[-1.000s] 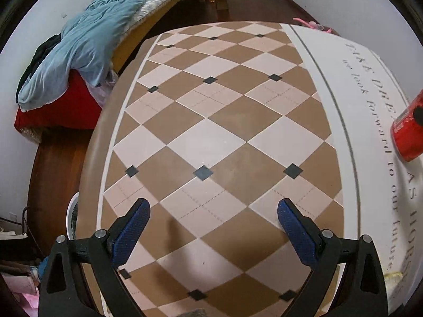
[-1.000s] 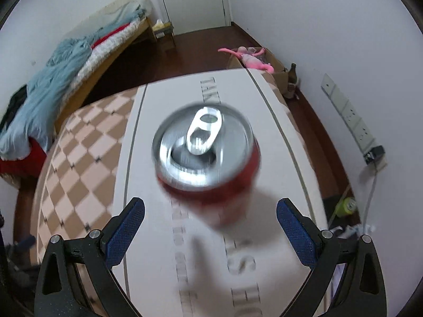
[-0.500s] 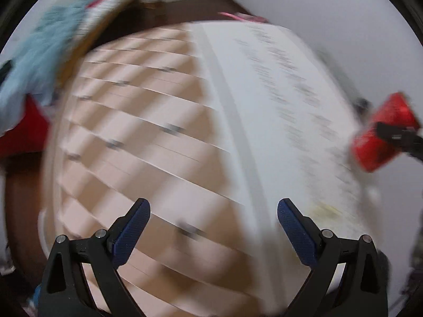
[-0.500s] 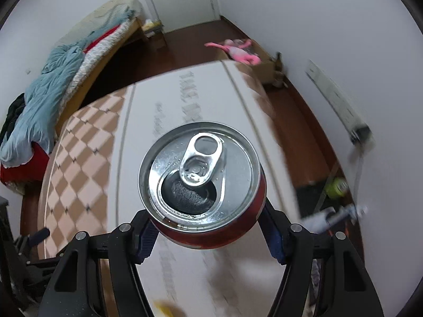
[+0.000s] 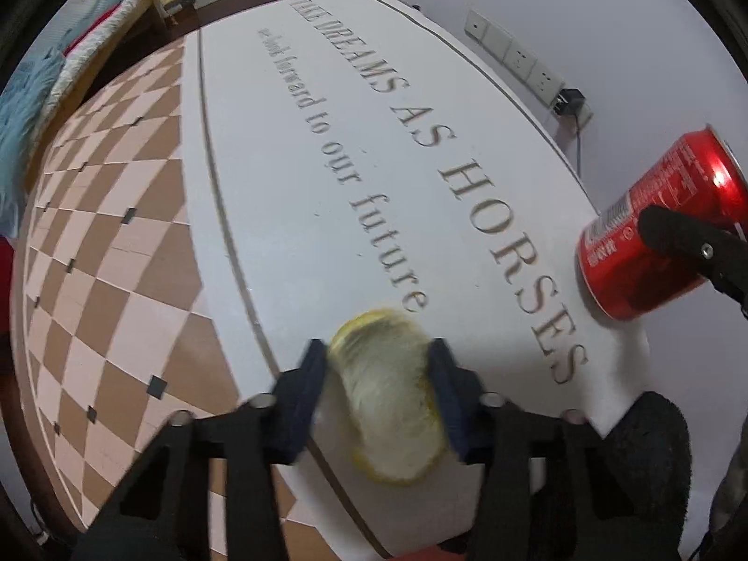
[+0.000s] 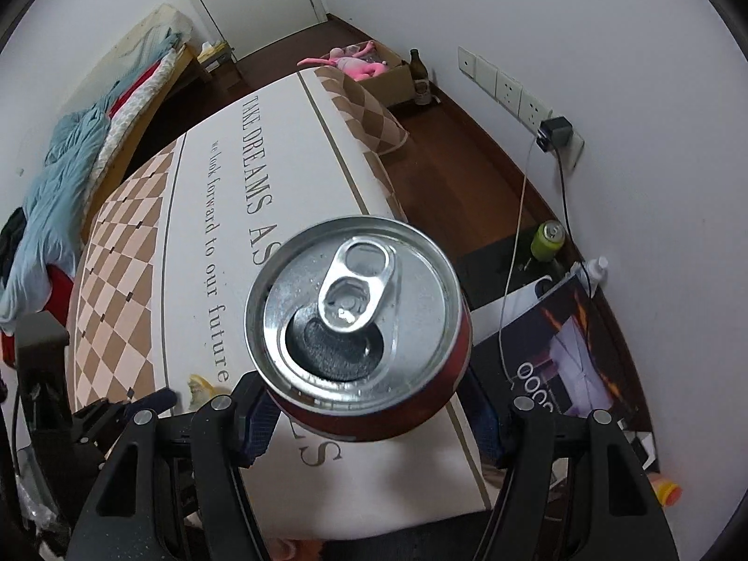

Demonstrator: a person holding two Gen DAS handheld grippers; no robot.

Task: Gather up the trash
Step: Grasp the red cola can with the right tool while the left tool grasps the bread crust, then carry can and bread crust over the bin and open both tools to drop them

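Can [image 6: 360, 322] top, open (right wrist view only)

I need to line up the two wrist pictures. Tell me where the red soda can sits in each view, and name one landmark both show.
Left wrist: red soda can at the right edge, side-on, clamped by the right gripper's dark fingers.
Right wrist: the can fills the centre, opened silver top facing the camera, held in the right gripper.
Shared landmark: the "our future" lettering on the white tablecloth, also in the right wrist view.
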